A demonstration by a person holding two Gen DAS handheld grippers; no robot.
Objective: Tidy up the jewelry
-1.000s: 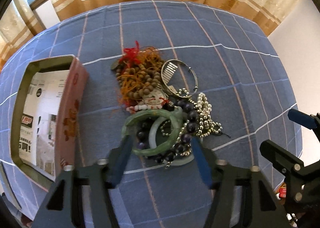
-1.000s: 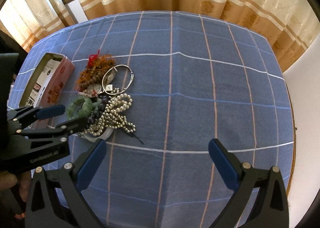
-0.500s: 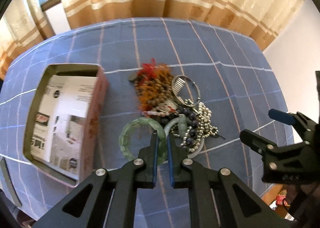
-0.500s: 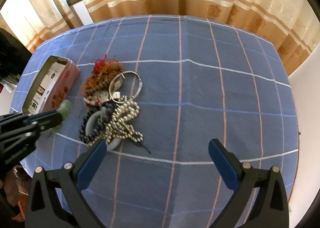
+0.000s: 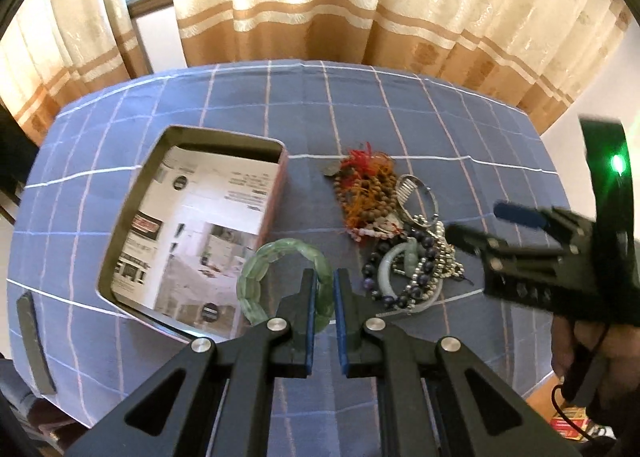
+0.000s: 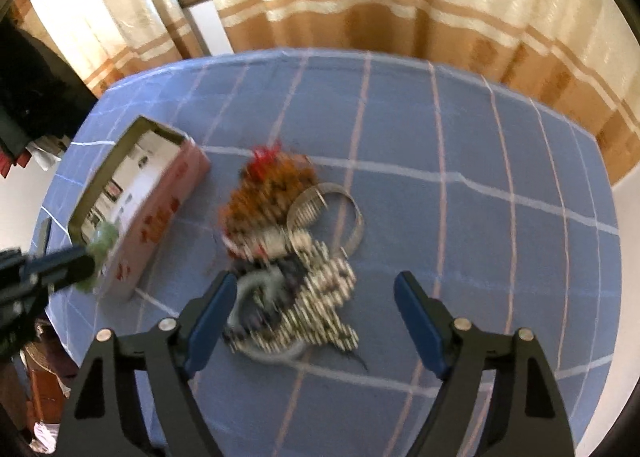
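Observation:
My left gripper (image 5: 323,281) is shut on a green jade bracelet (image 5: 264,261) and holds it above the near right corner of an open pink tin box (image 5: 280,161) lined with printed paper. A pile of jewelry (image 5: 384,217) lies on the blue checked cloth to the right: brown beads with red thread, a silver bangle (image 5: 420,193), dark beads, a pale bangle, silver beads. My right gripper (image 6: 312,297) is open and hovers over the pile (image 6: 296,265), its fingers either side of the silver beads (image 6: 324,297). The right wrist view is blurred.
The round table (image 5: 360,105) is covered by a blue cloth with white and pink lines. Curtains hang behind it. A dark flat object (image 5: 34,341) lies at the left edge. The tin box also shows in the right wrist view (image 6: 160,217).
My left gripper shut on the green bracelet, lifted it off the pile and carried it left toward the box. My right gripper moved in over the pile.

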